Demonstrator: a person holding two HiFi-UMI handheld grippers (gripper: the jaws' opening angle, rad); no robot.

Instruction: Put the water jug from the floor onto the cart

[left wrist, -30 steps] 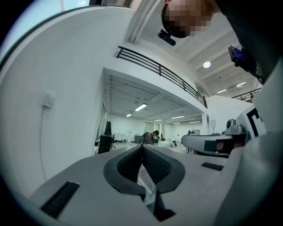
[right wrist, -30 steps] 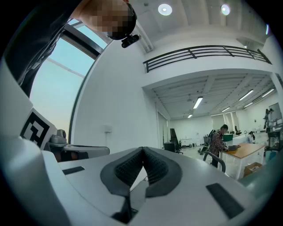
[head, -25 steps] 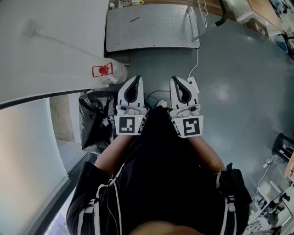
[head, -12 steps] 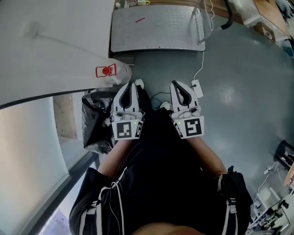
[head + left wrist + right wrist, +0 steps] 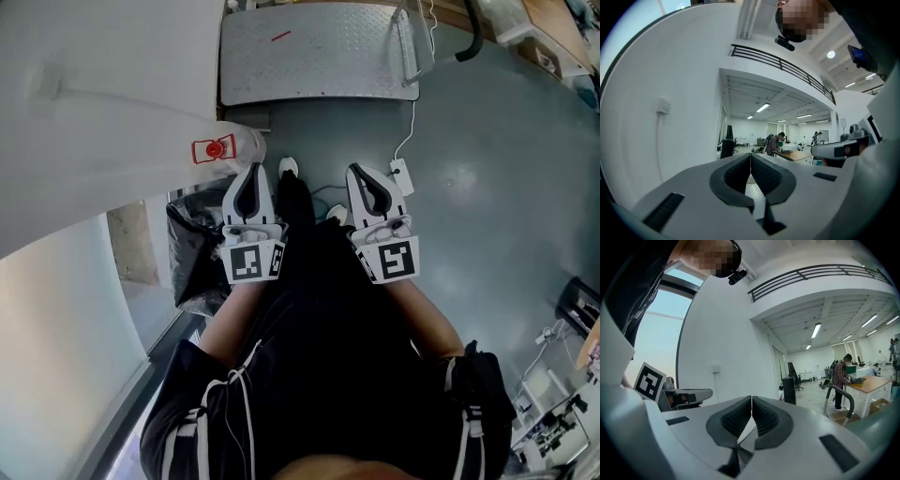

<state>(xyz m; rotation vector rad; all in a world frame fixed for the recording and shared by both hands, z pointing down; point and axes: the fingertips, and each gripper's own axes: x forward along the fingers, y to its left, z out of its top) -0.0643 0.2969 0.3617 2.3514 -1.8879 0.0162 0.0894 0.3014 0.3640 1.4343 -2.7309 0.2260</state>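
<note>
A: Which colours do we see on the water jug [image 5: 239,146]?

B: It is pale and half-clear, with a red label [image 5: 211,149].

A: And the cart [image 5: 319,58]?

B: Silver-grey, with a raised diamond pattern and one small red mark.

A: The left gripper [image 5: 254,168] and the right gripper [image 5: 355,170]?

B: Both are white with black pads [image 5: 737,174]; each cube [image 5: 250,262] has black-and-white squares. We also note a shiny black bag [image 5: 192,248], a grey-blue floor [image 5: 487,169], and black clothing [image 5: 319,356] with white stripes.

Grey floor [image 5: 487,187] bears a metal cart [image 5: 309,56], a jug [image 5: 225,150] beside a black bag [image 5: 192,253], and a white adapter [image 5: 401,176]
</note>
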